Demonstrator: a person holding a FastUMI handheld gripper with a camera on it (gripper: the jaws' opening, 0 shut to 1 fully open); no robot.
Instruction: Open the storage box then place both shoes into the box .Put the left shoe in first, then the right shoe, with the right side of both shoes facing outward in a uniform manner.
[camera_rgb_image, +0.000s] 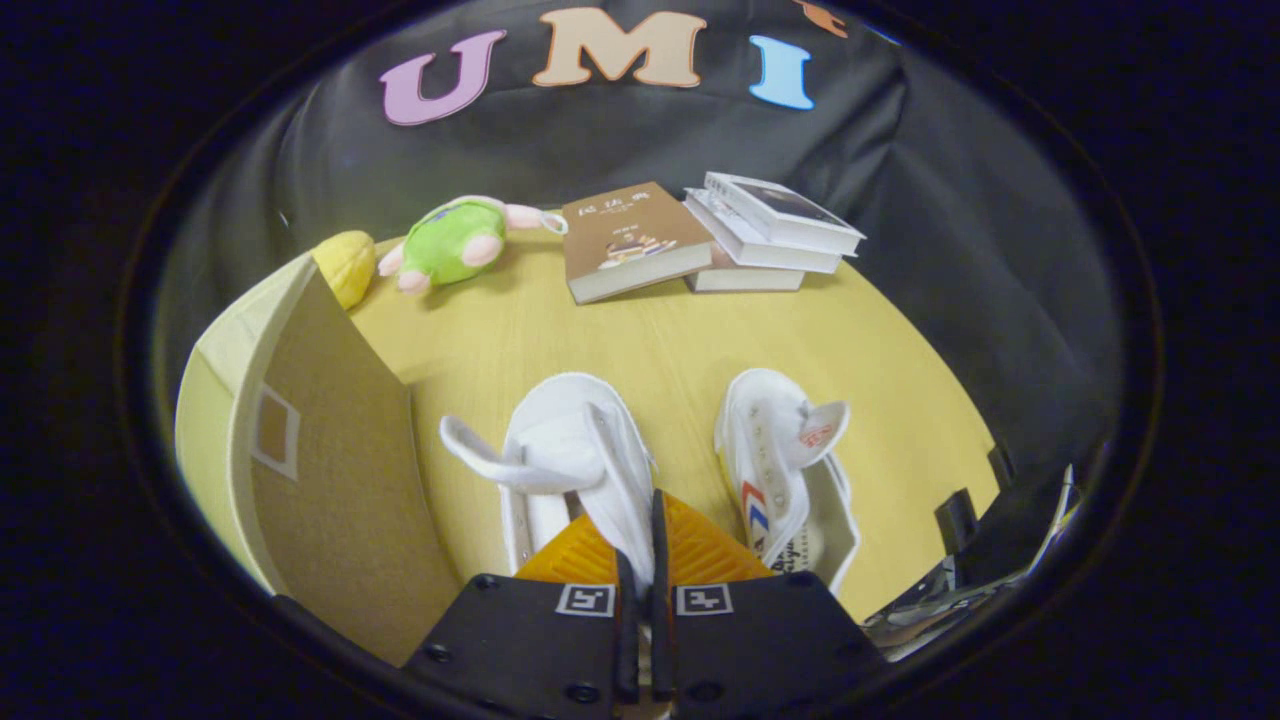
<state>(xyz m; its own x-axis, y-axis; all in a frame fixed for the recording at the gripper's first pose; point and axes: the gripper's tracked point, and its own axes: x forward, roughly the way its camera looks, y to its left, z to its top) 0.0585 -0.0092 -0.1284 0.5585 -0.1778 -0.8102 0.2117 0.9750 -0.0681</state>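
Two white canvas shoes remain on the yellow wooden table (640, 340) beside the opened beige cardboard storage box (330, 440): the gripper (640, 535) has pinched the left shoe (570, 450)'s side, right shoe (785, 470) untouched.

The one camera rides on the gripper (640, 545) and looks forward and downward along its two fingers, which come together on the side wall of the left shoe (565, 455), very near the lens. Beyond them it faces across the table (690, 340) toward the books (700, 240) and the booth's wall (620, 140).
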